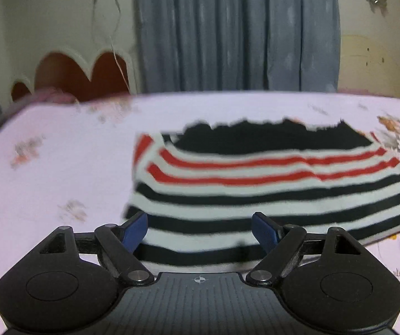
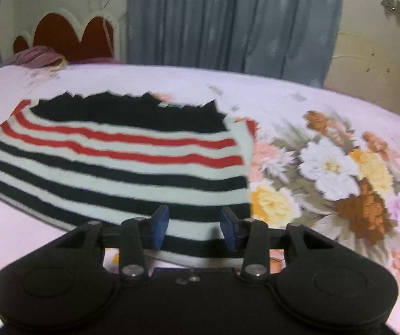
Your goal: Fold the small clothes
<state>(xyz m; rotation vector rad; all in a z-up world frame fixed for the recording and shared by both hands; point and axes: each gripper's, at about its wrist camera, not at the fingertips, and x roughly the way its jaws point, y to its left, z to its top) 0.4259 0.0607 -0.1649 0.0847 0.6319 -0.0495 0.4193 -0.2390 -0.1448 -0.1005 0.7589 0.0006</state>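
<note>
We see a small knitted garment with black, white and red stripes and a solid black upper band (image 1: 269,184) lying flat on a pale pink bedsheet printed with flowers (image 1: 60,153). Its jagged black far edge points toward the curtain, and its near striped hem lies just in front of both tools.

Our left gripper (image 1: 200,230) hovers at the near hem toward the garment's left side, its blue-padded fingers (image 1: 135,230) spread wide with nothing between them. Our right gripper (image 2: 194,229) sits at the near hem toward the garment's right edge, jaws parted more narrowly, also holding nothing (image 2: 130,153).

Bare sheet lies to the left of the garment in the left wrist view; on the right, a large printed bouquet (image 2: 339,173) begins just beside the garment's right edge.

Beyond the bed hangs a grey-blue pleated curtain (image 2: 228,22) against cream walls, with a red scalloped headboard trimmed in white (image 2: 66,39) at far left.
</note>
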